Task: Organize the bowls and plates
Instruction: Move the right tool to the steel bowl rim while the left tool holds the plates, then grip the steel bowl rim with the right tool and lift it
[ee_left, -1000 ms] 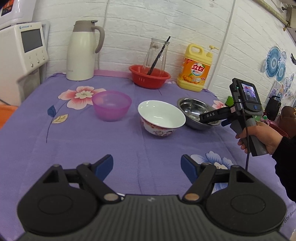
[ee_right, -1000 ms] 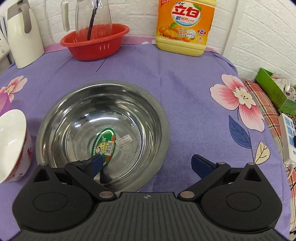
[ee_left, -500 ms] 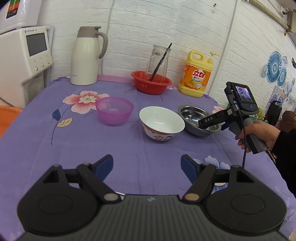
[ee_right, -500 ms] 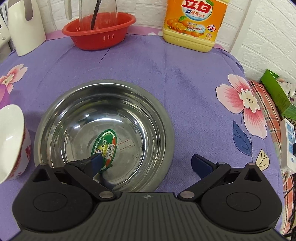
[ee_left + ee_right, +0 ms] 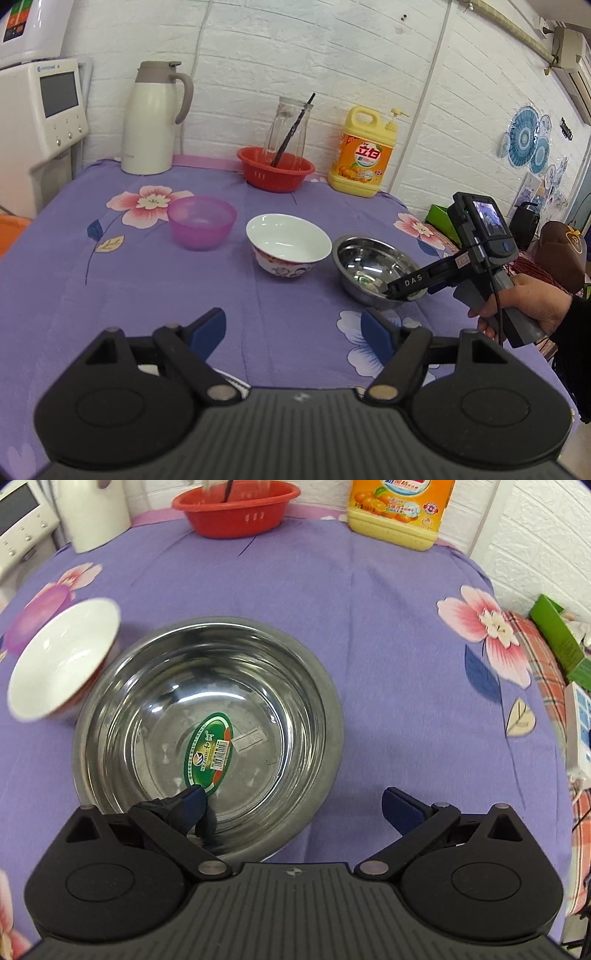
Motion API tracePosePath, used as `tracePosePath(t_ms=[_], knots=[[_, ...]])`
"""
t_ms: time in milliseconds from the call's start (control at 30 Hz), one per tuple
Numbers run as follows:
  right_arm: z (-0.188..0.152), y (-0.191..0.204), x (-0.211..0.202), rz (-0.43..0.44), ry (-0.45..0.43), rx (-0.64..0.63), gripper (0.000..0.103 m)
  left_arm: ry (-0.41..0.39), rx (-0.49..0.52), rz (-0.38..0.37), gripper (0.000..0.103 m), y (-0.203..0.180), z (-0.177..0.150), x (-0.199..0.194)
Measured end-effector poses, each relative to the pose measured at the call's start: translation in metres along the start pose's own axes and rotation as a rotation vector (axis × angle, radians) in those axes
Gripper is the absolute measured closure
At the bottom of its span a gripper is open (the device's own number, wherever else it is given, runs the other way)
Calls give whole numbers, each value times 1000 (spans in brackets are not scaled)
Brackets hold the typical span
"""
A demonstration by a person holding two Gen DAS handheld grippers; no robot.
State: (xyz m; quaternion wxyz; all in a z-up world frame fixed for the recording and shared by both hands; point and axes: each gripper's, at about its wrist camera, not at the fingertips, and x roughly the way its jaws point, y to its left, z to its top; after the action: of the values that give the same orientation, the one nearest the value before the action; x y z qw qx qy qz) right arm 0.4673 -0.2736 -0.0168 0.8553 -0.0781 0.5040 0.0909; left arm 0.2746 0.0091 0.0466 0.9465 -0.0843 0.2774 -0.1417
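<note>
Three bowls stand in a row on the purple flowered cloth (image 5: 147,295): a purple plastic bowl (image 5: 202,221), a white bowl with a red pattern (image 5: 288,243) (image 5: 62,657), and a steel bowl (image 5: 373,266) (image 5: 207,716) with a green sticker inside. My right gripper (image 5: 293,797) (image 5: 406,286), held by a hand (image 5: 532,302), is open and straddles the steel bowl's near rim. One finger is inside the bowl and the other is outside. My left gripper (image 5: 293,325) is open over bare cloth, well in front of the bowls, with nothing between its fingers.
Along the back wall stand a white thermos jug (image 5: 151,122), a red basket (image 5: 275,168) holding a glass jar, and a yellow detergent bottle (image 5: 364,151). A white appliance (image 5: 40,110) is at the left. A green box (image 5: 561,638) and a power strip (image 5: 580,723) lie beyond the table's right edge.
The right gripper has come lower and shifted over the steel bowl's near rim, bringing more of the white bowl into view. The left gripper has drawn back a little. Both stay open.
</note>
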Motion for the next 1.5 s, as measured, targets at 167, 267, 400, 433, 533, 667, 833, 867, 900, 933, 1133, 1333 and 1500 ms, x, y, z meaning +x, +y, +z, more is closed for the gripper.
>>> tracePosePath(t_ms=[167,267,400,433,533,667,833,867,900,933,1133,1333,1500], knots=[[-30,9,-20,28,-18,-20,0,31,5,-32,29,-11,1,2],[-41,2,-44,37,-118,21,0,62,-8,-56,29,-17,6,13],[-52,-9,-70,5,-303,82,0,130,-100,-87,29,-24,23,51],[-53,-14,-69,3,-336,105,0,156,-137,-100,29,-25,26,64],[-58,-20,-57,36,-374,152,0,234,-230,-100,29,-34,33,109],[-60,-20,-33,63,-355,162,0,292,-264,-30,29,-43,31,157],[-63,-16,-14,75,-340,134,0,300,-303,26,32,-44,26,187],[-62,-15,-14,60,-345,117,0,300,-293,32,32,-44,26,190],[-61,-14,-13,52,-342,104,0,298,-289,41,32,-45,25,192],[-61,-13,-12,49,-342,88,0,292,-289,49,32,-44,24,194],[-59,-15,-10,43,-330,43,0,291,-271,58,32,-43,25,193],[-55,-10,-19,98,-318,77,0,291,-272,22,39,-49,27,194],[-61,-6,-20,84,-325,62,0,288,-270,8,49,-49,20,193]])
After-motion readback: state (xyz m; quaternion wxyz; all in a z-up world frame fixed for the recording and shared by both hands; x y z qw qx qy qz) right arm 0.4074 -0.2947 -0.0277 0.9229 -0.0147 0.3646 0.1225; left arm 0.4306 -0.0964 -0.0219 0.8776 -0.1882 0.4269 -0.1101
